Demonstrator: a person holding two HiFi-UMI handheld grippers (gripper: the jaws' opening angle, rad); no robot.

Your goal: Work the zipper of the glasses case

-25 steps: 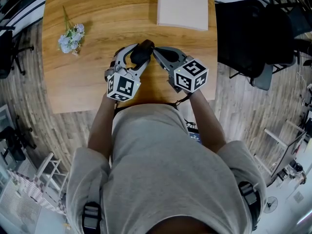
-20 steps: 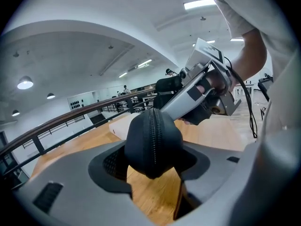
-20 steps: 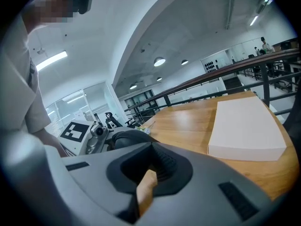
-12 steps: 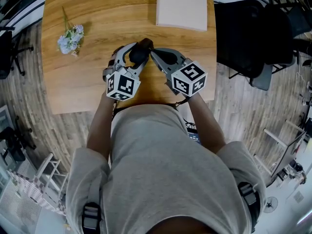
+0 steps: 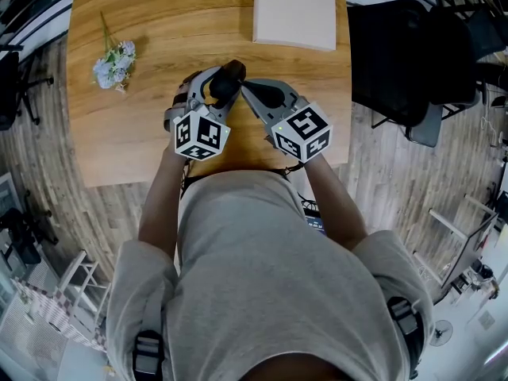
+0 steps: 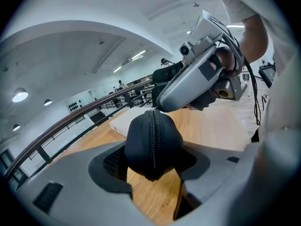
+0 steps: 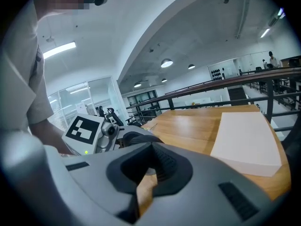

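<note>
The black glasses case (image 6: 153, 145) stands on end between the jaws of my left gripper (image 6: 153, 169), which is shut on its sides, above the wooden table (image 5: 135, 141). The zipper (image 6: 154, 135) runs up the middle of the case, facing the camera. In the head view the left gripper (image 5: 214, 87) holds the case (image 5: 230, 76) near the table's front. My right gripper (image 5: 243, 86) comes in from the right, shut, with its tip (image 6: 159, 108) against the case's top at the zipper line. Whether it pinches the zipper pull is hidden. Its jaws (image 7: 149, 150) are pressed together.
A flat white box (image 5: 295, 10) lies at the table's far edge, also in the right gripper view (image 7: 247, 142). A small bunch of flowers (image 5: 113, 60) lies at the left. Black chairs (image 5: 405, 54) stand to the right of the table.
Both grippers and the case have shifted slightly to the left. The holds look the same.
</note>
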